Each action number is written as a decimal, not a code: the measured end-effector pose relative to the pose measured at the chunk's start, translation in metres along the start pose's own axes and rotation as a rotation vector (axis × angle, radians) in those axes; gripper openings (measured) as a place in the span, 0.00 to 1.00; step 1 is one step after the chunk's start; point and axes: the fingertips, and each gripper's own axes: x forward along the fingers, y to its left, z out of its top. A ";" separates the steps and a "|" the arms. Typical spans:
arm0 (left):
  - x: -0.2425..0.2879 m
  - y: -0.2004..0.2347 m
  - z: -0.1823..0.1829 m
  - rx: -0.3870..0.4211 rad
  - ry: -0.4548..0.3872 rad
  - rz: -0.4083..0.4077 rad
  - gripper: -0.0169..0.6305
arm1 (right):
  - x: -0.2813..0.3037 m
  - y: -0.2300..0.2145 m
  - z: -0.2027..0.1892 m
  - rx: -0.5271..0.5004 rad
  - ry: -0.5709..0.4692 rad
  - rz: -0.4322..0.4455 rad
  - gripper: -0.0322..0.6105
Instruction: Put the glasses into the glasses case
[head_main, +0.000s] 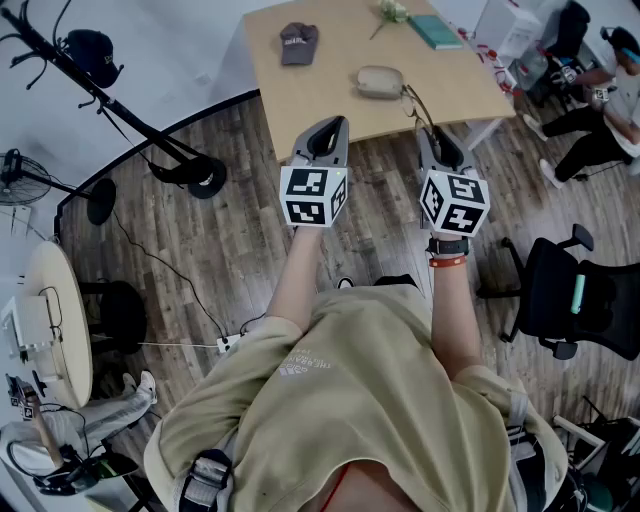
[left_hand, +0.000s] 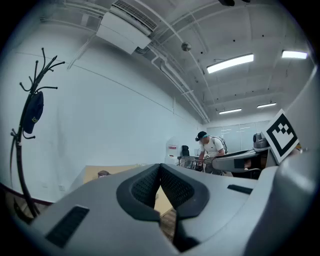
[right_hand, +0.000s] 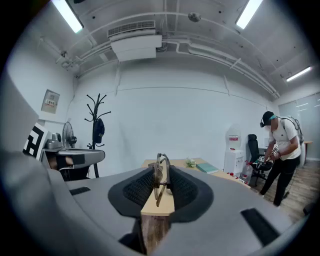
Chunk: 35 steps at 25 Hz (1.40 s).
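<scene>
Both grippers are held out level in front of the person's body, over the wooden floor (head_main: 230, 230) just short of the near edge of the table (head_main: 300, 100). The left gripper (head_main: 327, 135) has its jaws closed pad to pad with nothing between them. It carries no load, and it is judged to be kept free so that it can steady or open the case when required. The right gripper (head_main: 432, 140) is clamped on the glasses (head_main: 416, 106). The left and right gripper views show the frame standing on edge between the ribbed pads, with the pads pressing on it from both sides. An edge-on grip of this kind keeps the lenses clear of the pads, and the free part of the frame projects forward past the jaw tips and over the near edge of the table. The glasses case (head_main: 379, 82), a beige oval body, lies flat on the table, right of centre toward the near edge and just beyond the projecting frame. It appears closed, although the seam cannot be resolved. The glasses are therefore not yet in the case. Farther back, a dark cap (head_main: 298, 43) rests near the left edge. A teal book (head_main: 436, 31) and a small green sprig (head_main: 392, 11) lie at the far edge, clear of the working area.
</scene>
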 end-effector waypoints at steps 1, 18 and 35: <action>0.001 0.006 -0.001 0.002 -0.004 0.001 0.06 | 0.006 0.005 0.000 -0.008 -0.002 0.004 0.21; 0.056 0.071 -0.007 -0.002 -0.003 -0.008 0.06 | 0.111 0.018 -0.009 0.019 0.060 0.036 0.22; 0.295 0.108 -0.023 -0.021 0.137 0.107 0.06 | 0.322 -0.114 -0.003 0.230 0.151 0.201 0.22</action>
